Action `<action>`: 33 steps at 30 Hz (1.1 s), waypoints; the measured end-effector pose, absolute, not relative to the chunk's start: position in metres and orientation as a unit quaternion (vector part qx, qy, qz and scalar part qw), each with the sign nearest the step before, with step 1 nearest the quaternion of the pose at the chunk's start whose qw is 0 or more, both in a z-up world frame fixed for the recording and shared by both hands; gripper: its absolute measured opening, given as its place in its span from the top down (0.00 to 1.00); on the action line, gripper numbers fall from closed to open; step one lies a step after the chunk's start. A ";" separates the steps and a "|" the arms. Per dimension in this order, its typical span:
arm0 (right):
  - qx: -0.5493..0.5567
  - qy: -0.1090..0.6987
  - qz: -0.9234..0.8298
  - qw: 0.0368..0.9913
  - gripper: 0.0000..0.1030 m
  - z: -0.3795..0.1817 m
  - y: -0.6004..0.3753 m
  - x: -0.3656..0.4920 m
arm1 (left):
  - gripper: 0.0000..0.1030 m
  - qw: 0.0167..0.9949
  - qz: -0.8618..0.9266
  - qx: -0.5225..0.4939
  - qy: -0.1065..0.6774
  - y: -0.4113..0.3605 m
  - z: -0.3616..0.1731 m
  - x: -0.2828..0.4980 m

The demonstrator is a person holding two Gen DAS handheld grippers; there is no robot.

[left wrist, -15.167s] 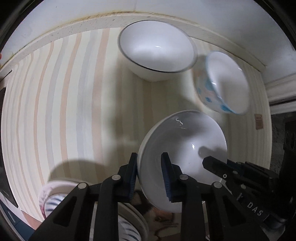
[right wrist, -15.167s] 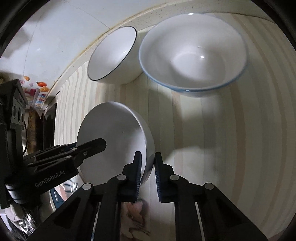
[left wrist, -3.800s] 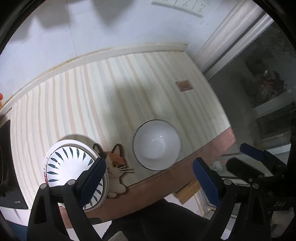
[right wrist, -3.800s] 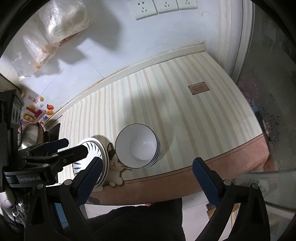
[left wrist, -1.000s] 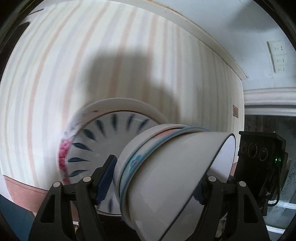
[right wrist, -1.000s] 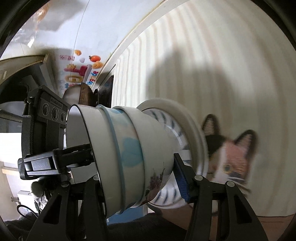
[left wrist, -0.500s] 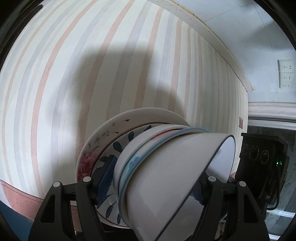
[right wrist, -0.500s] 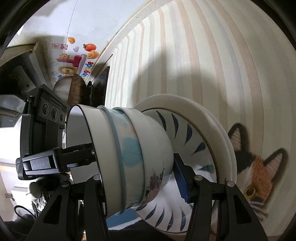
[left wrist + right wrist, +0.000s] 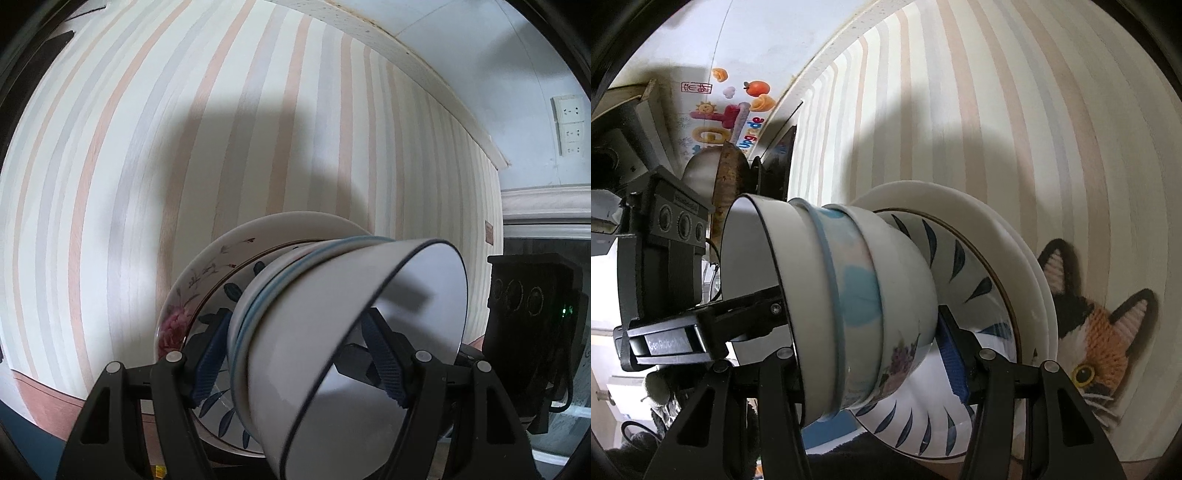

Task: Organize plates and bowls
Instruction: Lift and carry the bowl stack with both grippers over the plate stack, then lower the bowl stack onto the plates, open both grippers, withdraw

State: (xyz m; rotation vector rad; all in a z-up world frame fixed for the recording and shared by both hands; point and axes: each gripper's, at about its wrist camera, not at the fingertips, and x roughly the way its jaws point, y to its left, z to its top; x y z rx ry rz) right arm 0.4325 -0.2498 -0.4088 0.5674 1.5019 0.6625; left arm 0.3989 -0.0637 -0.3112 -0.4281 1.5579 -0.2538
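Bowl stack: three nested bowls (image 9: 343, 332) are being carried between both grippers, their base hanging just over the blue-leaf plate (image 9: 964, 291); whether they are touching it cannot be told.
Left gripper (image 9: 301, 354): its fingers are standing fairly wide and pressing on opposite sides of the stack, low on the bowl walls, taking one share of the weight.
Right gripper (image 9: 864, 343): its fingers are clamping the stack from the other side, one blue pad (image 9: 951, 356) sitting against the lowest, flower-printed bowl.
Why two grips: the stack looks heavy and smooth, so opposed holds are probably keeping it from slipping or tilting.
Plate pile: the leaf plate is lying on a wider floral plate (image 9: 207, 280) on the striped table (image 9: 147, 147), beside a cat-shaped mat (image 9: 1097, 332).
Step in hand: likely setting bowls onto plates, gathering everything into one pile.
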 end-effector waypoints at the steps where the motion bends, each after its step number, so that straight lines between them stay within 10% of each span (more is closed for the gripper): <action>1: 0.247 0.660 0.290 0.648 0.46 -0.408 -0.250 0.432 | 0.32 0.684 -0.113 -0.191 0.695 -0.064 -0.311 0.399; 29: 0.179 0.620 0.241 0.725 0.44 -0.337 -0.273 0.405 | 0.32 0.782 -0.056 -0.099 0.613 -0.054 -0.230 0.367; 33: 0.146 0.595 0.216 0.760 0.32 -0.300 -0.272 0.384 | 0.32 0.804 -0.053 -0.074 0.588 -0.052 -0.202 0.348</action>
